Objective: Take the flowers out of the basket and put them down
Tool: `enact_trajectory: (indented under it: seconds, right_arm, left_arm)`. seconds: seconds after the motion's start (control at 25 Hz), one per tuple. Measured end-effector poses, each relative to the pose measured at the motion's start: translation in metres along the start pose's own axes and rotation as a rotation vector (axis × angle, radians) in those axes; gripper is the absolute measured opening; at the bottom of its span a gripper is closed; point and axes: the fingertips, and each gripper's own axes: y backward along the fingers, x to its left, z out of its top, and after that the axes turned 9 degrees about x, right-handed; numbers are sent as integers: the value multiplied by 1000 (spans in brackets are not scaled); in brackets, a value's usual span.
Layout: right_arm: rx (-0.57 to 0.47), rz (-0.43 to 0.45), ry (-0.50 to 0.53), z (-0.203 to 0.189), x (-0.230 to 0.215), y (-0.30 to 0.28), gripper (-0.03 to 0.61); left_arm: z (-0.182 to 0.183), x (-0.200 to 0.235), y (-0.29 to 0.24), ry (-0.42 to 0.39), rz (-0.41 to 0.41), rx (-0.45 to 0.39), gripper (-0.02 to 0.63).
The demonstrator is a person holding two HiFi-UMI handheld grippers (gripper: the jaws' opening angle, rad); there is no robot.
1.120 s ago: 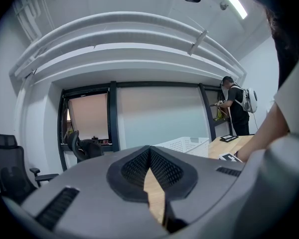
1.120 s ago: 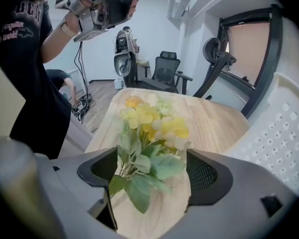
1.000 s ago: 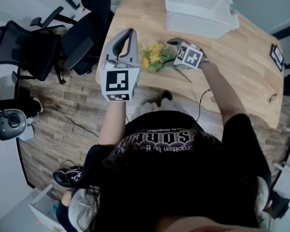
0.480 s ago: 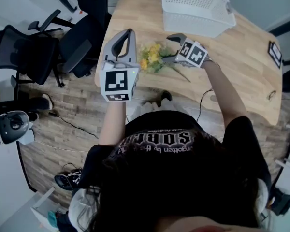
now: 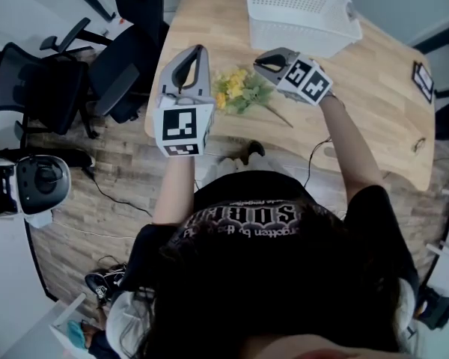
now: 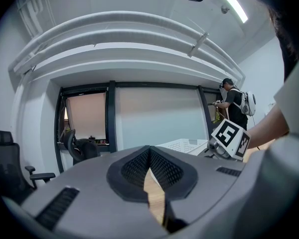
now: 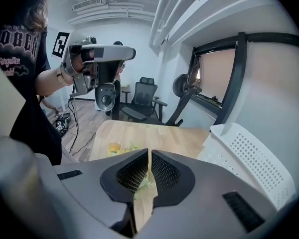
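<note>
Flowers (image 5: 239, 90), a small yellow-and-green bunch with one thin stem trailing out, lie flat on the wooden table (image 5: 374, 118). They are outside the white perforated basket (image 5: 299, 37), on the side of it nearer to us and apart from it.

Our right gripper (image 7: 149, 154) hangs raised off the tabletop on that same near side of the basket, close beside the bunch and tilted downward. Its jaws have just been closing and now stand together with nothing between them. The blossoms show on the wood beyond their tips.

Our left gripper (image 6: 149, 152) is held level, farther from the basket than the flowers are, about over the table's edge. Its jaws also meet at the tips and hold nothing.

Farther again from the basket, off the table, black office chairs (image 5: 52, 81) stand on the wood-plank floor (image 5: 97, 200).
</note>
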Motion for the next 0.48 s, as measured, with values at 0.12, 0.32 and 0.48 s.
enact_trajectory:
  seconds: [0.12, 0.32, 0.48]
  right_arm:
    - [-47, -11, -35, 14, -3, 11, 34]
    - [-144, -46, -114, 36, -13, 31, 26]
    - [-220, -111, -182, 48, -27, 47, 26]
  left_arm:
    - [-3, 0, -3, 4, 0, 4, 0]
    - [-9, 1, -7, 11, -3, 18, 0]
    - [-12, 0, -10, 11, -4, 25, 0]
